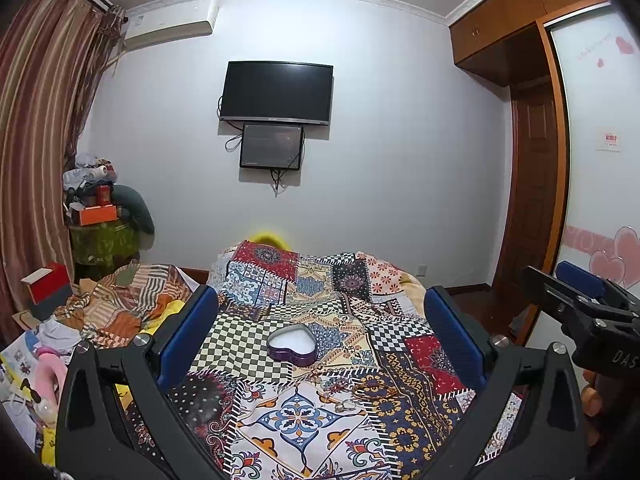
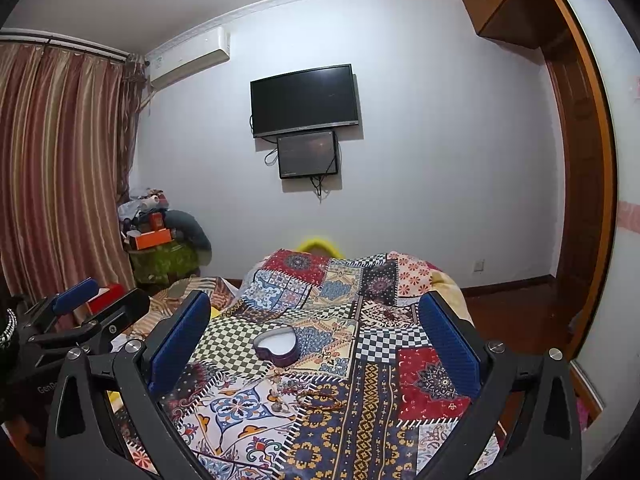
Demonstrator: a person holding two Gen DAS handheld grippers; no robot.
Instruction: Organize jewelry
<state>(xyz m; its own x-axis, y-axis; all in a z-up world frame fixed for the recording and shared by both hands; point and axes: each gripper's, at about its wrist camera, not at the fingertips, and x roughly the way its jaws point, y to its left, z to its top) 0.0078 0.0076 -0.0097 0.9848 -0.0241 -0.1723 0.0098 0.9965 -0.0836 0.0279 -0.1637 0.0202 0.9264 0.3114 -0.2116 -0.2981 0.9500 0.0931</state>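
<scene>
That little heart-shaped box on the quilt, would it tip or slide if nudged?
The heart-shaped box looks low and wide, so it probably won't tip. It sits open, apparently empty, so it is likely light. The soft patchwork quilt may drag rather than let it slide.

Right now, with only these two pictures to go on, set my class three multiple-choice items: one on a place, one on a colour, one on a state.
1. Where does the heart-shaped box rest?
A. on the patchwork quilt
B. on the floor
C. on a shelf

2. What colour is the box's outer wall?
A. yellow
B. purple
C. green

3. How is the left gripper?
A. shut on the box
B. shut on a bracelet
C. open, holding nothing

Answers:
1 A, patterned cloth surrounds the box.
2 B, its side shows purple.
3 C, its blue pads stand wide apart, above the quilt.
</scene>
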